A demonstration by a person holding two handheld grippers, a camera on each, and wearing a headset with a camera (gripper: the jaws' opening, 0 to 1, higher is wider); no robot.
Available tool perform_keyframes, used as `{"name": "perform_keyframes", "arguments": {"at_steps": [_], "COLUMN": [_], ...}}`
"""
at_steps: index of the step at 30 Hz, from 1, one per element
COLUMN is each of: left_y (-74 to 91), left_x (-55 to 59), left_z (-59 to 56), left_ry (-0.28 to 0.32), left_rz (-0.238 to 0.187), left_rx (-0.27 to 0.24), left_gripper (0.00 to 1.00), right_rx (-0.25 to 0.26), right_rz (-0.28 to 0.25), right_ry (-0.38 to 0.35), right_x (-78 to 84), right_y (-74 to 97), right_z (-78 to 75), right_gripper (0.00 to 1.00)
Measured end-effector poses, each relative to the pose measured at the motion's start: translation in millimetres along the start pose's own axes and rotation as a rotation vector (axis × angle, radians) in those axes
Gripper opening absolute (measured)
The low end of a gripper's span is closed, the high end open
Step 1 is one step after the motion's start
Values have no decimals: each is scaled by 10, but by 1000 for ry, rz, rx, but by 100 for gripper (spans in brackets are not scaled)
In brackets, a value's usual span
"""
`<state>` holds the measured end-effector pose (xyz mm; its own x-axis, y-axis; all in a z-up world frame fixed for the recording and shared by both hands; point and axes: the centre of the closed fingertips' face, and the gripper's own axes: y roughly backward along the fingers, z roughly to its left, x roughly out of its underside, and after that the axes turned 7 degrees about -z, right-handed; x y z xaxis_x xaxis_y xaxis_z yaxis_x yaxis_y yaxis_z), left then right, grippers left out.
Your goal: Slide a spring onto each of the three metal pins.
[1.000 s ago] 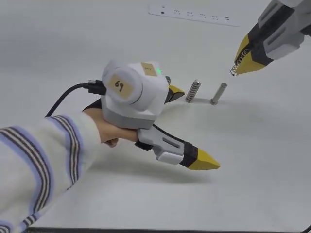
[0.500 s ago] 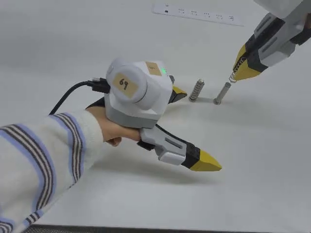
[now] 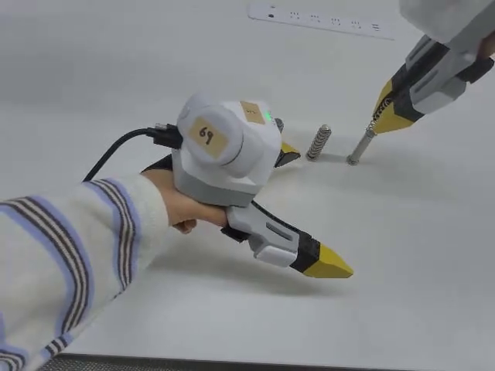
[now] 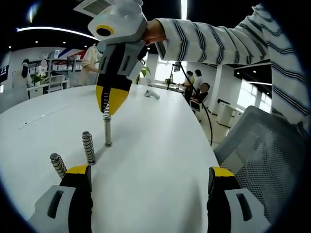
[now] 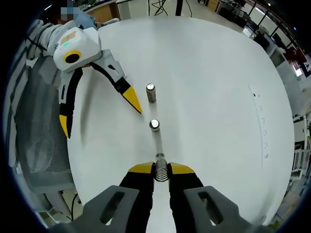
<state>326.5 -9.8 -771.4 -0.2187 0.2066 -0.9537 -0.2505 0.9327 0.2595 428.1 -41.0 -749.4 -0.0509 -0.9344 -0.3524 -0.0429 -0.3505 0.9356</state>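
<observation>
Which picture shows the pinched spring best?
The left gripper view: the small coiled metal spring hangs side-on over the upright silver metal pin. The right gripper view shows it foreshortened in the right gripper; the head view, tiny.

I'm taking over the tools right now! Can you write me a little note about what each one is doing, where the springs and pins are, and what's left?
Right tool: shut on a spring, held upright over the bare pin. The spring's lower end is at the pin's top; I can't tell if it has started on.
Left tool: open, holding nothing, low over the table beside the pins.
Done: the middle pin and the end pin each wear a spring.
Left: lower the held spring down the bare pin, then let go.
</observation>
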Motion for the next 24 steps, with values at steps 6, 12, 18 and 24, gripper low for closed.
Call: {"name": "perform_keyframes", "arguments": {"at_steps": [6, 12, 18, 24], "left_y": [1, 24, 55, 64], "left_x": [19, 60, 95, 106], "left_z": [-7, -17, -28, -17], "left_ry": [2, 6, 10, 22], "left_rz": [4, 18, 29, 32], "left_rx": [4, 14, 20, 16], "left_gripper": [98, 98, 98, 98], "right_rx": [-7, -15, -21, -23], "right_rz": [16, 25, 35, 43], "right_ry": [4, 5, 1, -6], "right_x": [27, 38, 81, 113], "right_y": [-84, -169, -255, -312], "right_z": [4, 9, 38, 61], "right_gripper": [8, 8, 8, 8]}}
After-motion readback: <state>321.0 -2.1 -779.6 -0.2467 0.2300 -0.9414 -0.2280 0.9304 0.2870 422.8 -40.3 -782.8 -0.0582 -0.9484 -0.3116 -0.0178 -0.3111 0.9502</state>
